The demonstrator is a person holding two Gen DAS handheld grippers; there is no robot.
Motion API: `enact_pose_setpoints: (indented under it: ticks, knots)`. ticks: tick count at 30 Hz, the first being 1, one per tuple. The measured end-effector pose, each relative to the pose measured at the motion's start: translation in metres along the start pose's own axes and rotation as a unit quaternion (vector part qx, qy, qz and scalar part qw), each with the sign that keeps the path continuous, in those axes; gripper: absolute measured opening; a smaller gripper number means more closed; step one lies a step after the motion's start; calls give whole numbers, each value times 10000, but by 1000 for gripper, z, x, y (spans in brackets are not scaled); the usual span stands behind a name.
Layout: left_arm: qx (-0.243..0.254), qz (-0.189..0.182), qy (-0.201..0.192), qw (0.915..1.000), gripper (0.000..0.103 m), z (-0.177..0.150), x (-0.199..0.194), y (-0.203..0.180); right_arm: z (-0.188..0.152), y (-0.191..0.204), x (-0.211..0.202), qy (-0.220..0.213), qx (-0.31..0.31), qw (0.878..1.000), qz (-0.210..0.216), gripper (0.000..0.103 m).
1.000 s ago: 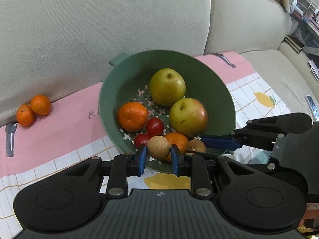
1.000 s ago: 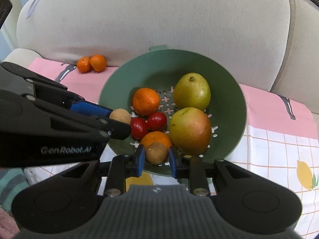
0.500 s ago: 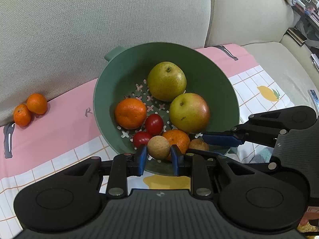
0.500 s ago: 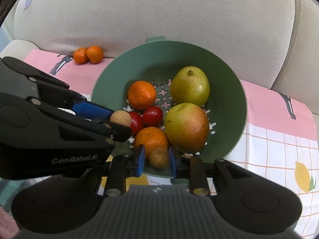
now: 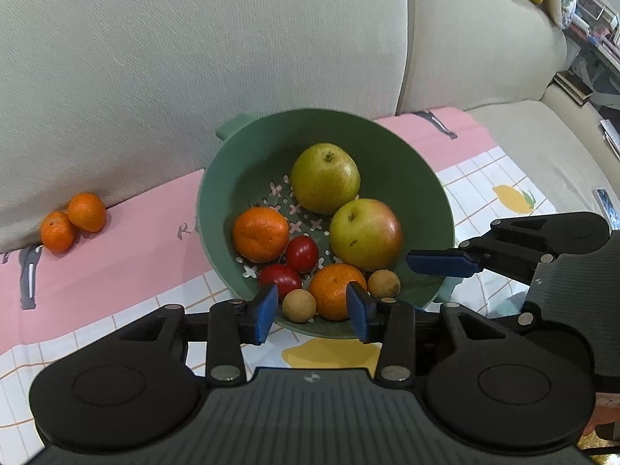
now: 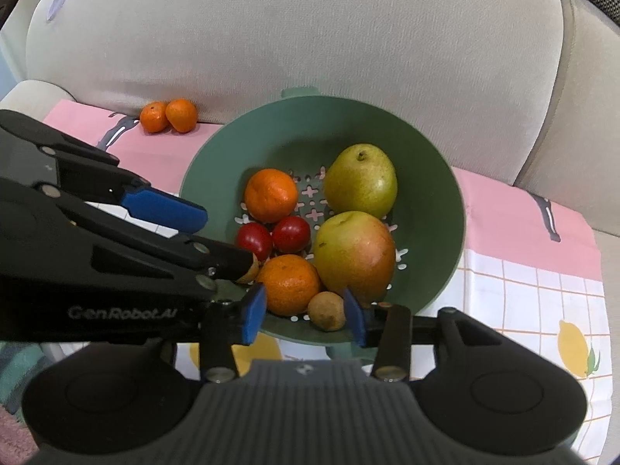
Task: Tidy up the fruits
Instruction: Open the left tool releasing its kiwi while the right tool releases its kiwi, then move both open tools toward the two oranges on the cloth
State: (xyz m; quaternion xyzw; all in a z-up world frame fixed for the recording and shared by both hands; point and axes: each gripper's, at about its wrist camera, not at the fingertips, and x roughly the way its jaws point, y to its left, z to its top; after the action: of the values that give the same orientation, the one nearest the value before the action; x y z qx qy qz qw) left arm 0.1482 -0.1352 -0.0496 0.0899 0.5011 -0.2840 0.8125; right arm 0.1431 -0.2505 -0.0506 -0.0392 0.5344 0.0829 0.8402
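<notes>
fruit in colander (image 5: 422,178), 2 tangerines (image 5: 73,221) left

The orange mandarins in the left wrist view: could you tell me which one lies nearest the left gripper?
The orange mandarin at the near wall of the green colander, just beyond the open left gripper. Another sits deeper inside; two lie outside on the pink cloth.

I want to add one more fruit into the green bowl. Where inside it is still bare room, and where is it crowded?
The green bowl has bare room on its back wall behind the pear, and on the left wall beside the upper orange. The front is crowded: tomatoes, lower orange, apple and two small brown fruits lie together.
</notes>
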Motion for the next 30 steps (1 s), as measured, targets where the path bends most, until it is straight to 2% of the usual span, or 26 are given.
enact_pose_setpoints:
  ticks: [2, 4, 9, 14, 21, 30]
  knots:
    - [-5, 42, -96, 9999, 48, -1, -8, 1, 0, 3, -4, -81, -45, 9999, -59, 46]
    - [4, 124, -196, 9997, 48, -1, -16, 3, 1, 6, -7, -183, -89, 9997, -104, 54]
    - [-38, 356, -357, 9987, 48, -7, -35, 12, 1, 14, -19, -431, -133, 9990, -72, 64]
    - [-207, 587, -512, 9967, 49, -15, -52, 26, 2, 25, -26, -617, -137, 9980, -64, 66]
    - [-548, 855, -724, 9922, 49, -25, -73, 52, 5, 47, -35, -916, -143, 9957, 27, 76]
    - [-858, 1109, -885, 9862, 49, -39, -90, 84, 16, 88, -38, -1106, -425, 9925, 297, 79]
